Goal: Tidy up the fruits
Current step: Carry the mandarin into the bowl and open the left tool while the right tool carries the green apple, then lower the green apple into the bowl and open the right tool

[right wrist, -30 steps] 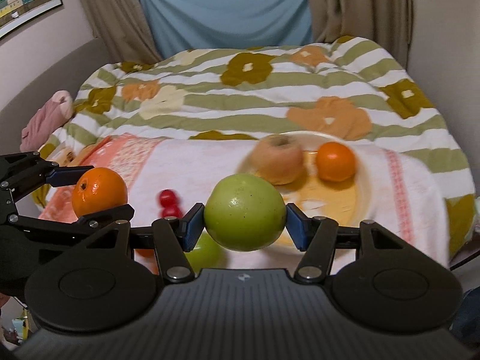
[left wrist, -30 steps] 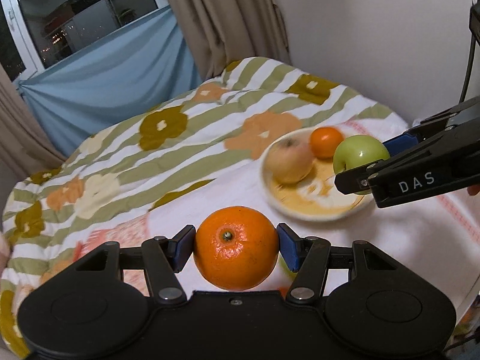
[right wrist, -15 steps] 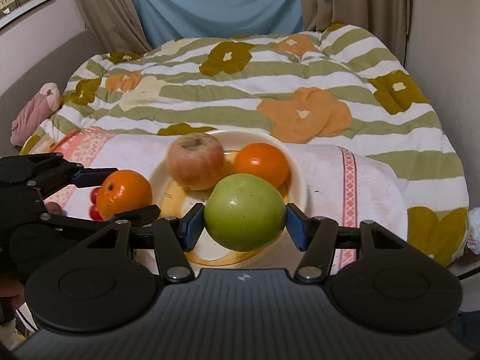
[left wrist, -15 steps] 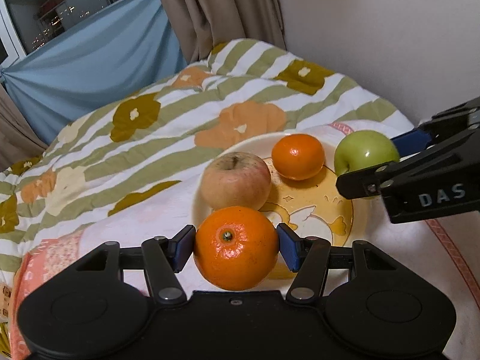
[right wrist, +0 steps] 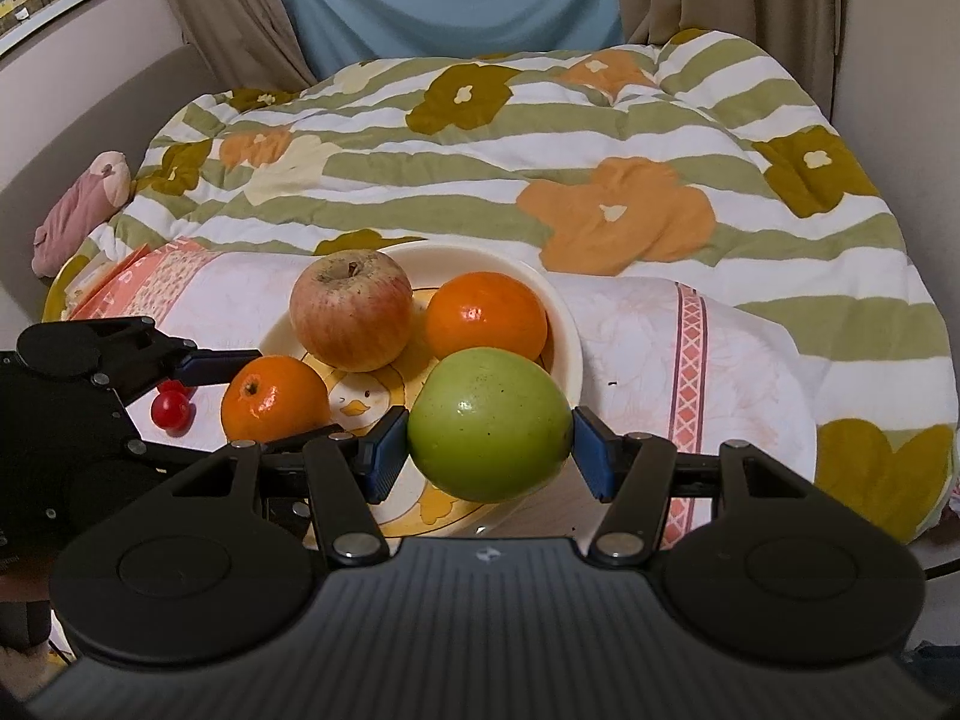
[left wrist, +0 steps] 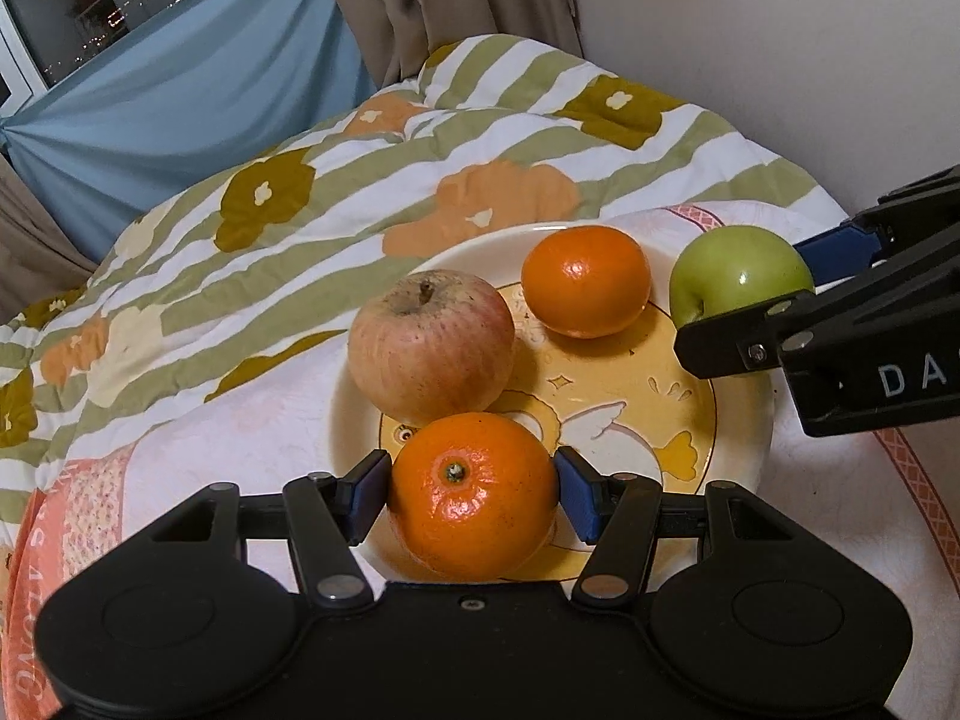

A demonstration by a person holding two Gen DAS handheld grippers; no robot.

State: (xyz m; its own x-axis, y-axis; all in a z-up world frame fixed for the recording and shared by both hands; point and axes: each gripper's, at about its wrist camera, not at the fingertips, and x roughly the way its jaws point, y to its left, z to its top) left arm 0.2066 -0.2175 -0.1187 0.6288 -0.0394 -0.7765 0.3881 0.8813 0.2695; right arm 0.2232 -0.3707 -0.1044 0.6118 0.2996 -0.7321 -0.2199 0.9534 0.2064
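My left gripper [left wrist: 471, 495] is shut on an orange [left wrist: 474, 495] and holds it over the near rim of the yellow duck plate [left wrist: 744, 432]. My right gripper [right wrist: 489, 450] is shut on a green apple [right wrist: 489, 420] over the plate's right side [right wrist: 570, 354]. On the plate lie a reddish apple [left wrist: 432, 348] and a second orange [left wrist: 585, 282]. The right wrist view also shows them: the reddish apple [right wrist: 351, 315], the second orange [right wrist: 486, 318] and the held orange [right wrist: 276, 399]. The green apple also shows in the left wrist view [left wrist: 738, 276].
The plate sits on a white and pink towel [right wrist: 660, 348] over a flowered, striped quilt [right wrist: 540, 138]. Small red fruits [right wrist: 171, 408] lie on the towel left of the plate. A pink soft toy [right wrist: 78, 210] lies at the quilt's far left. A wall stands at right.
Both grippers have moved forward with their fruit and now hang over the plate. The orange has come to the plate's near rim, the green apple to its right side.
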